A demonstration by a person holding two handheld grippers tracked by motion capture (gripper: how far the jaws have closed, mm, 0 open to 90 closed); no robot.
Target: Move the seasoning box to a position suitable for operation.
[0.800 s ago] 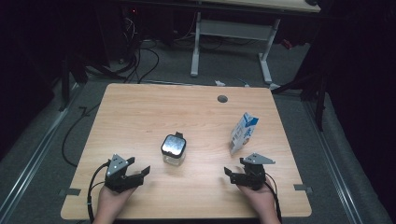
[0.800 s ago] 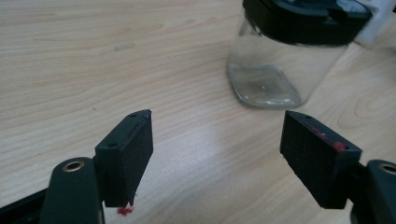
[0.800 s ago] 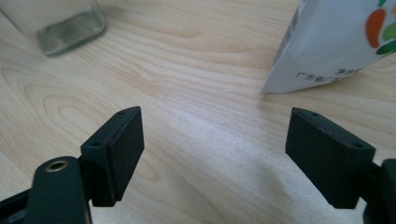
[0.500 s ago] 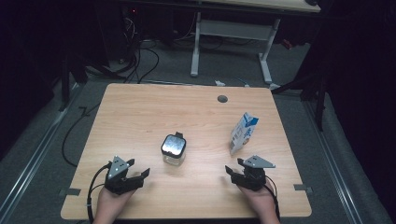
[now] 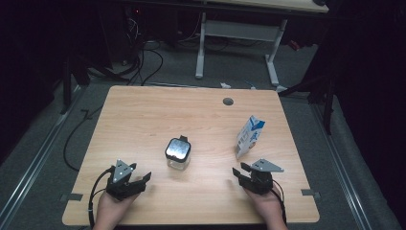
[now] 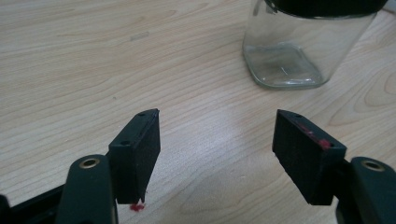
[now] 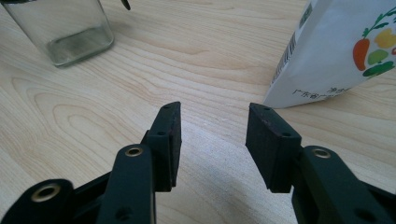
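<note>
on inspection, both grippers rested on the near edge of the wooden table [image 5: 143, 115], each with a hand behind it. the left gripper [image 5: 139, 181] sat at the near left with its jaws spread wide and nothing between them; in the left gripper view [image 6: 217, 151] bare wood showed in the gap. the right gripper [image 5: 242, 173] sat at the near right, jaws moderately apart and likewise empty, as the right gripper view [image 7: 212, 140] confirmed.

the glass jar [image 5: 177, 154] with its black lid [image 5: 178, 149] stood upright near the middle of the table, ahead of and to the inner side of the left gripper, apart from it. the jar appeared empty. the small carton [image 5: 249, 136], white and blue with printed vegetables, stood upright just beyond the right gripper, not touching it.

compared with the earlier high views, little had altered: both hands kept their stations at the near edge, and the jar and carton stood where they had been. no contact had been made with either item.

judgement: the work had not properly begun. each gripper was positioned facing its nearest item, so a reach forward to the jar and to the carton seemed the likely opening step.
</note>
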